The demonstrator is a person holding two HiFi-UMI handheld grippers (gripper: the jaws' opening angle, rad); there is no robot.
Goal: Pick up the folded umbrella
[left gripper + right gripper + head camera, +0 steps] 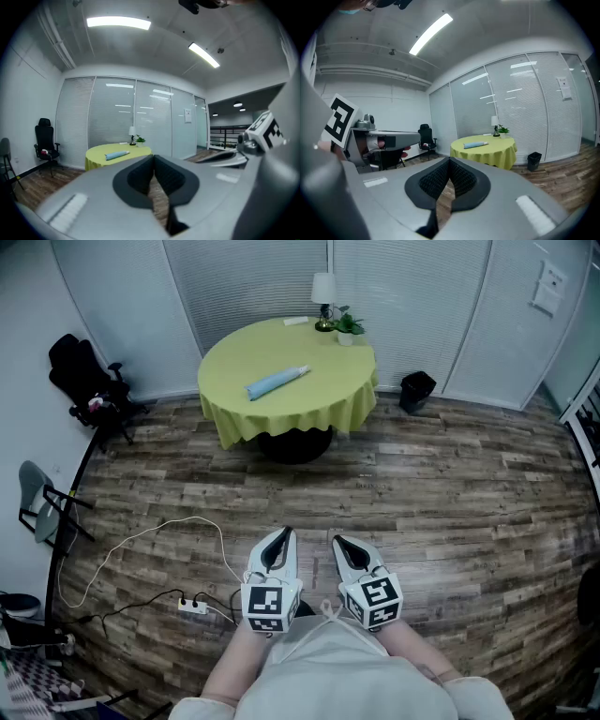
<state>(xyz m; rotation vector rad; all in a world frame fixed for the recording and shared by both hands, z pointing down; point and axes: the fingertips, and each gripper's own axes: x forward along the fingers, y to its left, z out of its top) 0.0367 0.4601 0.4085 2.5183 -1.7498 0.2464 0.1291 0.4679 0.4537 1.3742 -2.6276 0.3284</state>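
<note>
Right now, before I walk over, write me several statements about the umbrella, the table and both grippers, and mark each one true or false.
1. The folded umbrella lies on the yellow cloth of the round table. True.
2. The left gripper is shut on the umbrella. False: its jaws are together on nothing, over the floor well short of the table.
3. A lamp and a potted plant stand at the table's far edge. True.
4. The black bin stands on the table. False: it stands on the floor to the right of the table.
5. The right gripper has its jaws together with nothing between them. True.
</note>
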